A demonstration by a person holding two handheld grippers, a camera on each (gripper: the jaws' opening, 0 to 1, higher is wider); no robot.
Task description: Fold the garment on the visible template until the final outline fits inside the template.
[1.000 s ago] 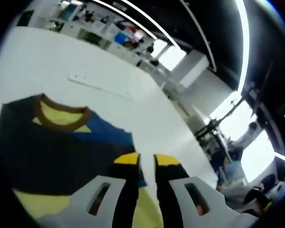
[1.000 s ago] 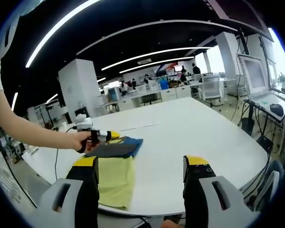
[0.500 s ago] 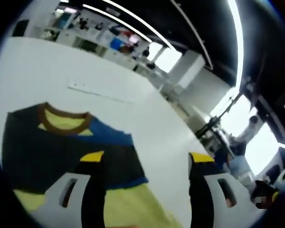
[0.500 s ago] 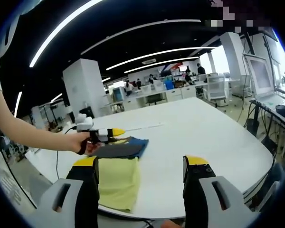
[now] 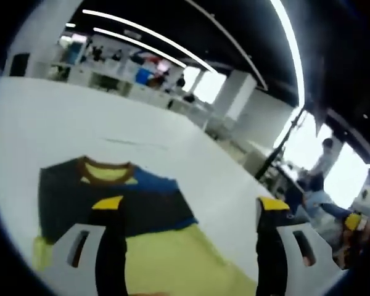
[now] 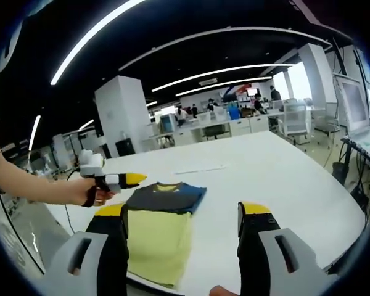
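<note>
One garment (image 5: 132, 216) lies flat on the white table (image 5: 55, 123): a shirt with a dark upper part, a blue sleeve, a brown collar and a yellow lower part. In the left gripper view it spreads just beyond and between the left gripper (image 5: 185, 213) jaws, collar end away from the camera, yellow end running down towards the bottom of the view. The two jaws stand wide apart with nothing between them but the cloth lying below; whether they touch it cannot be told from this view.

In the right gripper view the garment (image 6: 163, 219) lies ahead and to the left of the right gripper (image 6: 184, 213), its yellow part partly behind the left jaw tip and reaching near the table's (image 6: 277, 179) close edge. This gripper's two jaws are also spread wide and hold nothing. To the left of the shirt the left gripper (image 6: 124, 180) shows, held in a person's hand (image 6: 89, 190), with its yellow tips pointing at the dark sleeve end, near it but apart from it.

Counted: one shirt, two grippers, four yellow-tipped jaws. A thin pale line (image 6: 200, 168) lies on the table beyond the collar. Desks and people fill the far office, too small to count.
</note>
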